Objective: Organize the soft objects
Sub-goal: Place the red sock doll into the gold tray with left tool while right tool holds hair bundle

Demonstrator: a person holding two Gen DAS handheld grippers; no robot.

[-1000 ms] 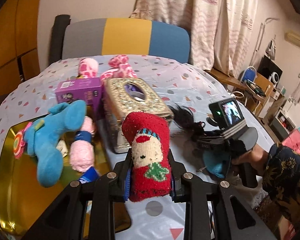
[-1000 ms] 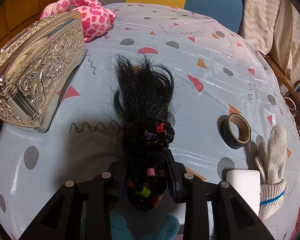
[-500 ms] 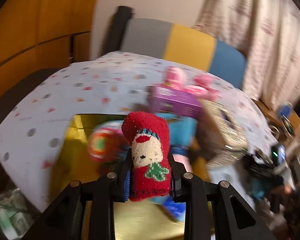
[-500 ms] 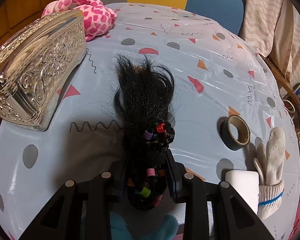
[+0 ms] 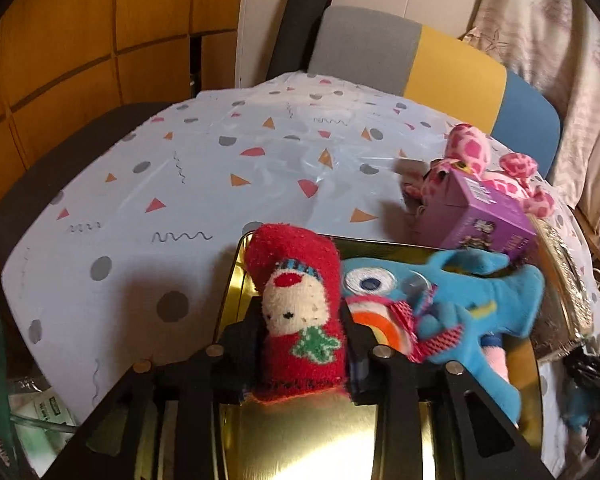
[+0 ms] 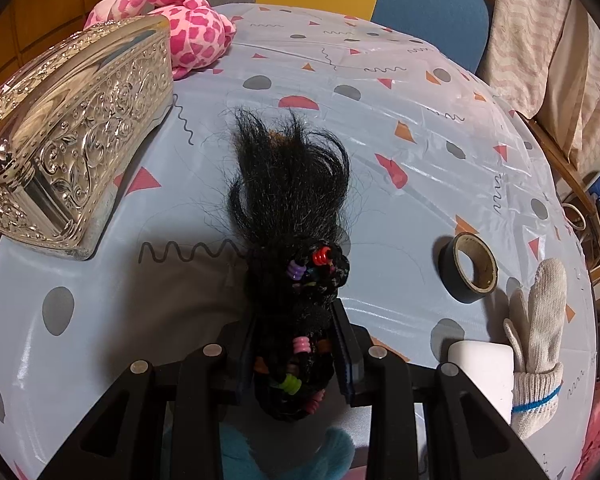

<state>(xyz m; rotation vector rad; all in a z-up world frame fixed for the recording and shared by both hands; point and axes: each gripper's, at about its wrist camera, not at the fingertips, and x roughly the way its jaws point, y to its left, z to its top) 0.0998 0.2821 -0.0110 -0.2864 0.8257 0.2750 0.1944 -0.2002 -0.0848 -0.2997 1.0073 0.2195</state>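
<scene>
My left gripper is shut on a red Santa sock and holds it over the near-left part of a gold tray. A blue plush toy lies in the tray to the right of the sock. My right gripper is shut on a black hair wig with coloured beads, whose hair spreads forward over the table. A pink spotted plush lies at the far left; it also shows in the left wrist view. A white knitted glove lies at the right.
A silver embossed box stands left of the wig. A purple box sits behind the tray. A tape roll and a white block lie on the patterned tablecloth at the right. A chair stands behind the table.
My left gripper has swung left with the sock, from in front of the silver box to over the gold tray. The right gripper and wig have stayed almost still.
</scene>
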